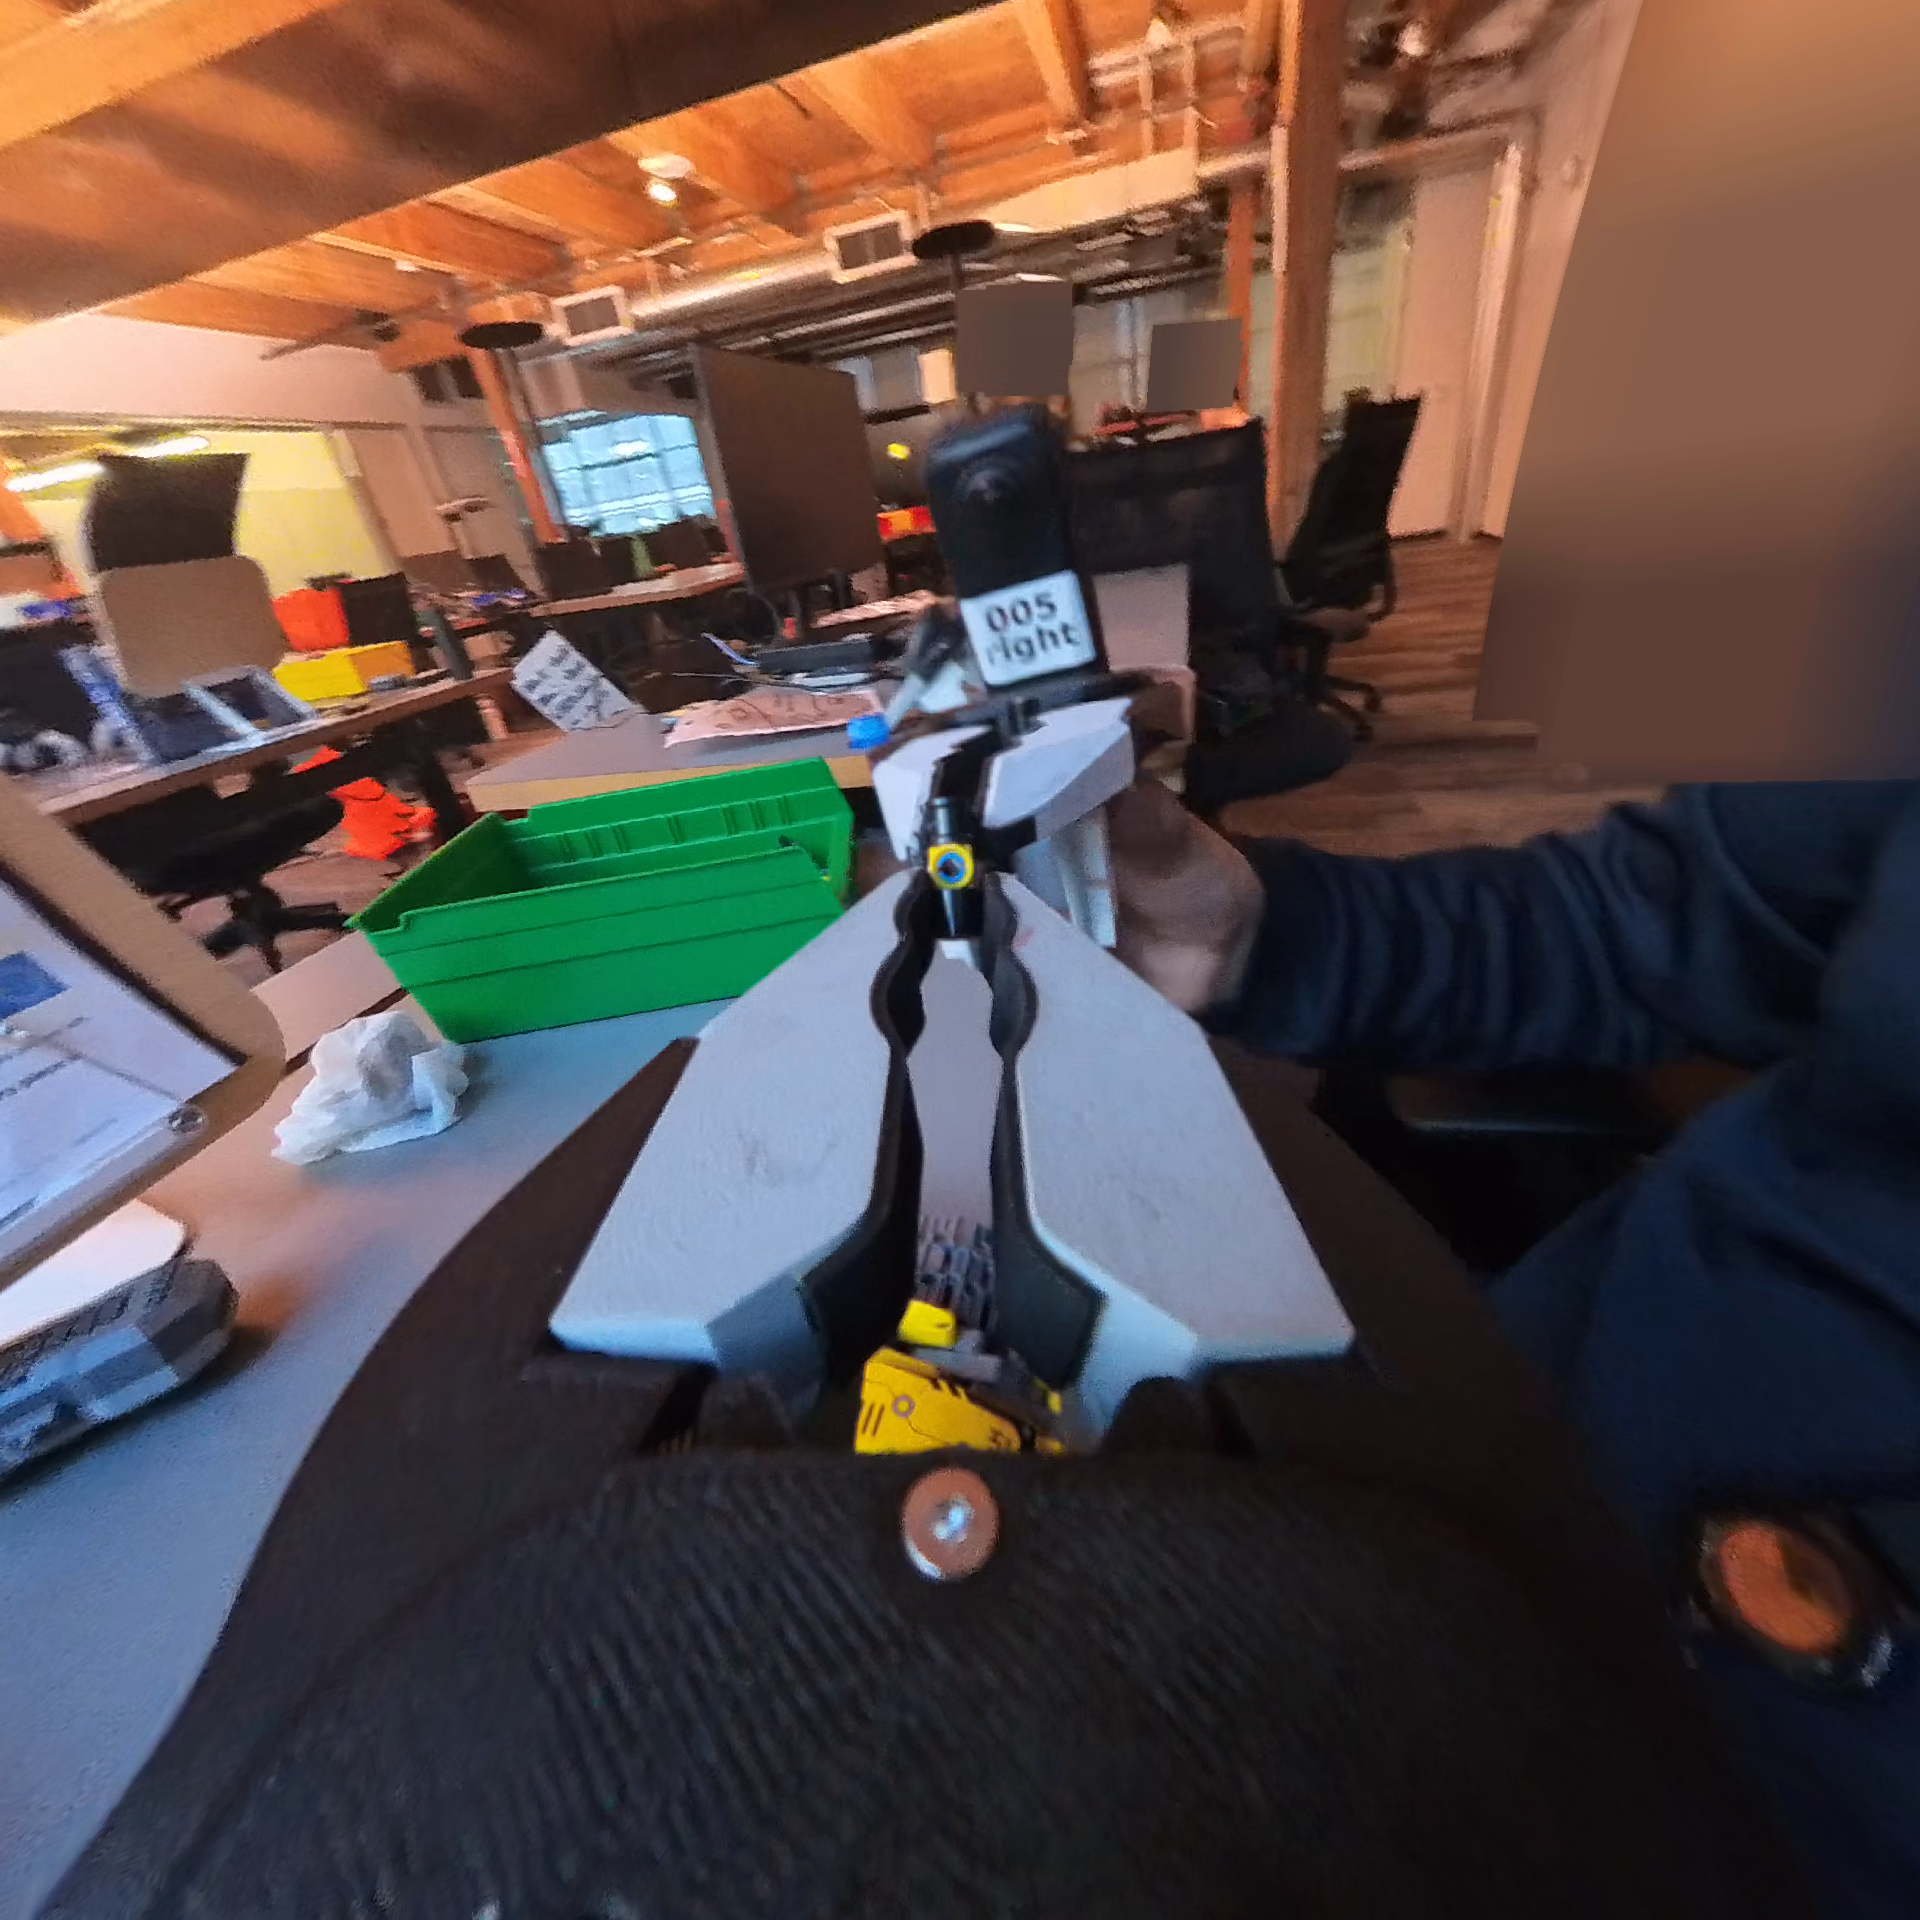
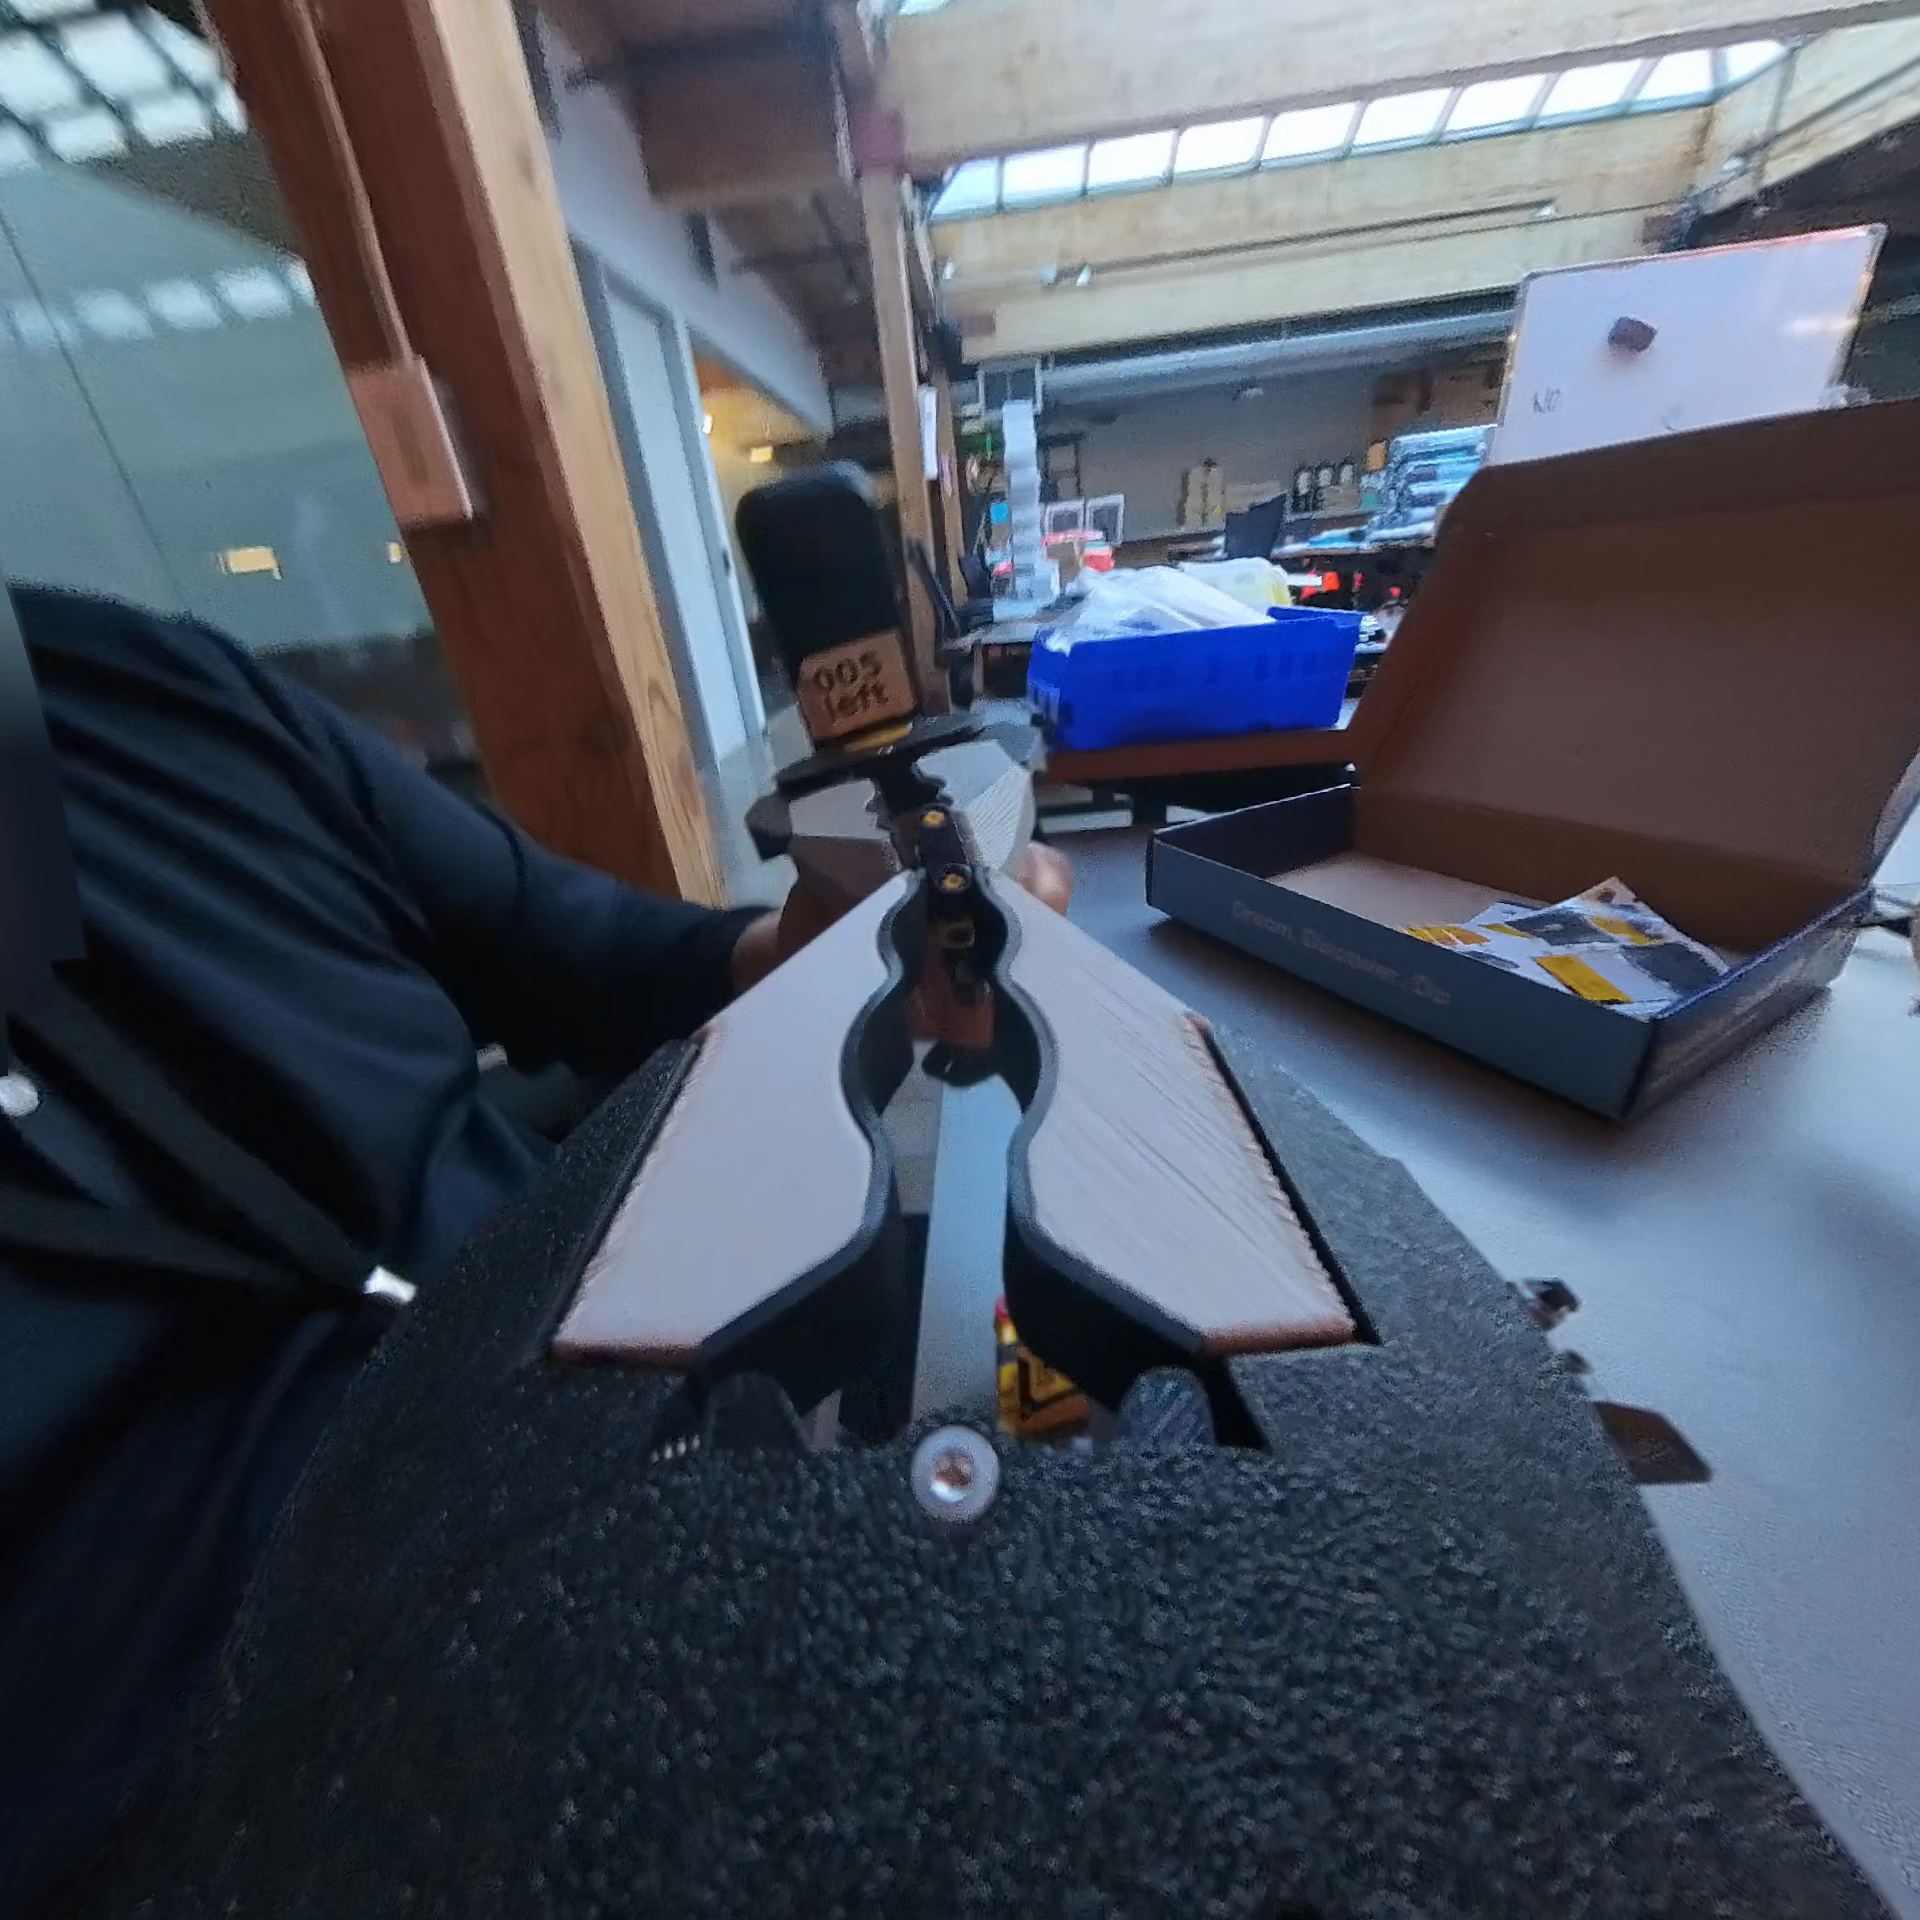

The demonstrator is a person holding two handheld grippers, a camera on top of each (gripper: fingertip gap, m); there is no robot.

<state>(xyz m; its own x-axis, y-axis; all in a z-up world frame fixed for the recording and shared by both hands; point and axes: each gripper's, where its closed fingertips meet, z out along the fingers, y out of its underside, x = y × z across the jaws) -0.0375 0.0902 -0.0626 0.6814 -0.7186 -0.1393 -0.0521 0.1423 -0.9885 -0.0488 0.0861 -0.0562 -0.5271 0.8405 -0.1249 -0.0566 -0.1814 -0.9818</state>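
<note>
At the far left of the left wrist view a framed sheet (image 1: 94, 1049) leans at the edge of the grey table (image 1: 520, 1091), with a crumpled tissue (image 1: 369, 1086) beside it and a green bin (image 1: 613, 904) behind. The left gripper (image 1: 951, 914) is raised above the table, its fingers drawn close and pinching a small black rod with a yellow block (image 1: 951, 868) at the tips. The right gripper (image 1: 961, 795) meets it head-on, pinching the far end of the same piece — the two seem to face each other so it can be steadied from both sides. A yellow toy assembly (image 1: 951, 1403) shows low between the left fingers; whether it is held I cannot tell. In the right wrist view a blue bin (image 2: 1195, 675) stands beyond, and at the right an open cardboard box (image 2: 1558, 883) lies within reach, holding printed packets (image 2: 1579, 940).
</note>
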